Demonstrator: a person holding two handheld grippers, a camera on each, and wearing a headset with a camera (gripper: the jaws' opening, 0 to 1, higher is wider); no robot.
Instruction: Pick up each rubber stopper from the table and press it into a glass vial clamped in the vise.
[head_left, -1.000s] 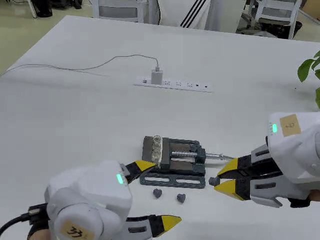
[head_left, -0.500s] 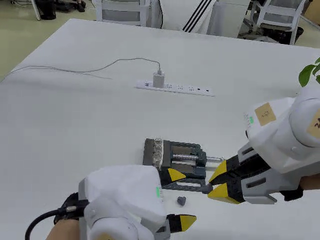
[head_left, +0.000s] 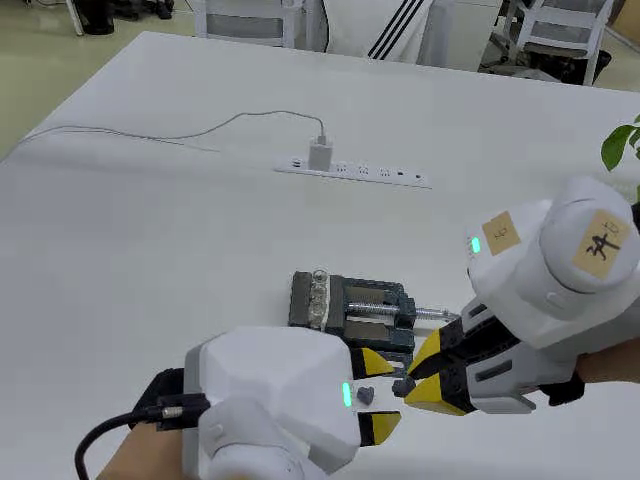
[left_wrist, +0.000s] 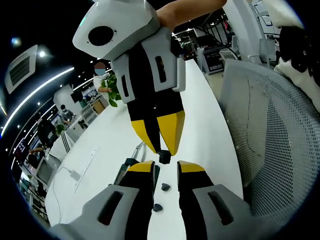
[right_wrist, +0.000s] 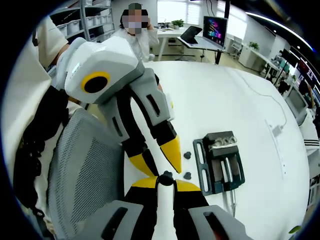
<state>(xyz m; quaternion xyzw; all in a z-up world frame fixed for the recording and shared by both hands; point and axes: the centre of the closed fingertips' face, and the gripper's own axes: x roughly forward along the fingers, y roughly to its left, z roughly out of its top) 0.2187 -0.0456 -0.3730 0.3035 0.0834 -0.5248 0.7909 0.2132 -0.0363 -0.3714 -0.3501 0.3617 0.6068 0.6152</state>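
Right, your right gripper (head_left: 409, 380) is clamped on a rubber stopper (right_wrist: 165, 178), nose to nose with your left gripper (left_wrist: 166, 167), which is parted and empty. The vials (head_left: 319, 295) in the vise (head_left: 375, 320) sit up-left of it in the head view.

The vise (head_left: 365, 318) is dark grey-green and lies flat on the white table (head_left: 150, 250), its screw handle pointing right. At its left end a short row of clear glass vials (head_left: 319, 294) stands upright, clamped between the vise jaws, the row running near to far. The held stopper (right_wrist: 165, 178), small, dark grey and stubby, is pinched between the yellow tips of the right claw (left_wrist: 163, 151), near and right of the vise. One loose stopper (right_wrist: 187, 155) and a second loose stopper (right_wrist: 188, 175) lie apart on the table along the vise's near side.
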